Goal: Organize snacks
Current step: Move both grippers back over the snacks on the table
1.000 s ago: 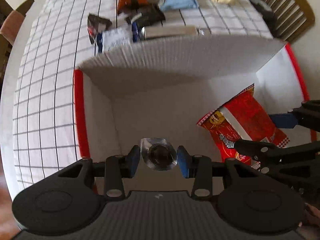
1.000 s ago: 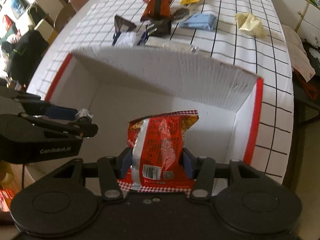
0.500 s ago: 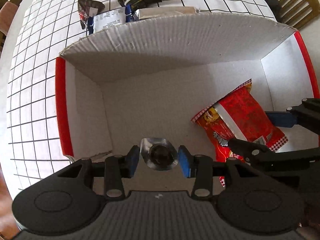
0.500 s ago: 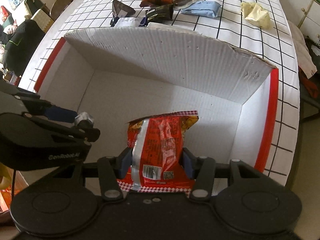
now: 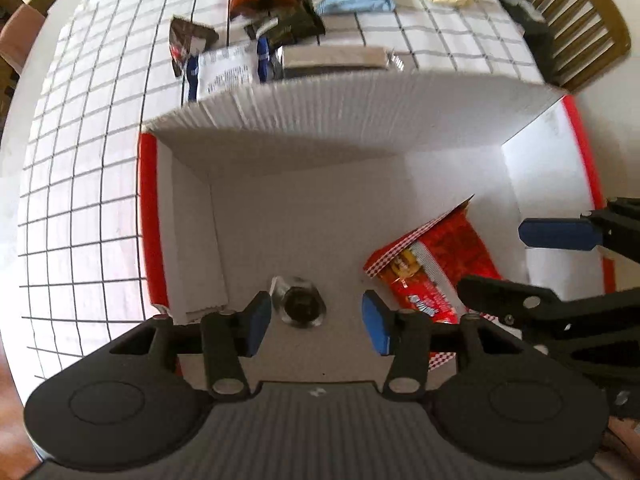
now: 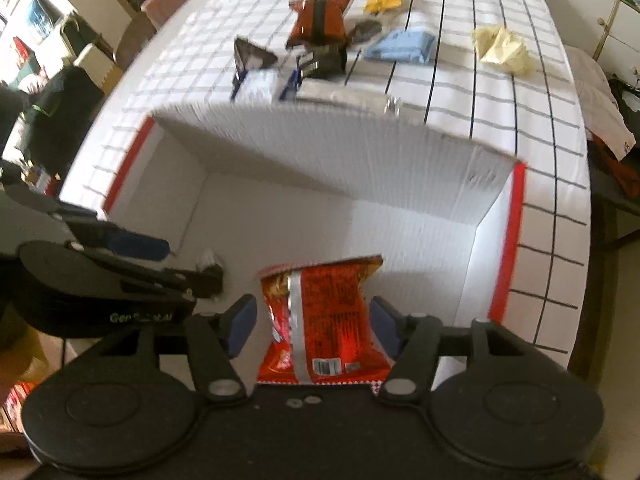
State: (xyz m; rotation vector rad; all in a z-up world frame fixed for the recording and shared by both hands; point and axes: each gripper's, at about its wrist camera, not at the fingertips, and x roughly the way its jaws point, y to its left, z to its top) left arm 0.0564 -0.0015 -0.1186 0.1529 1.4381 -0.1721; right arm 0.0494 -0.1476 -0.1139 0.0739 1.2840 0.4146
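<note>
Left gripper: fingers spreading apart, small foil-wrapped snack lying loose on the box floor between them.
Right gripper: fingers spreading around the red chip bag, at 3 o'clock of the foil snack.

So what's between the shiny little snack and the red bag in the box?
Nothing but bare white box floor. The left wrist view shows the foil snack lying apart from the red bag, with an empty strip between them.
</note>
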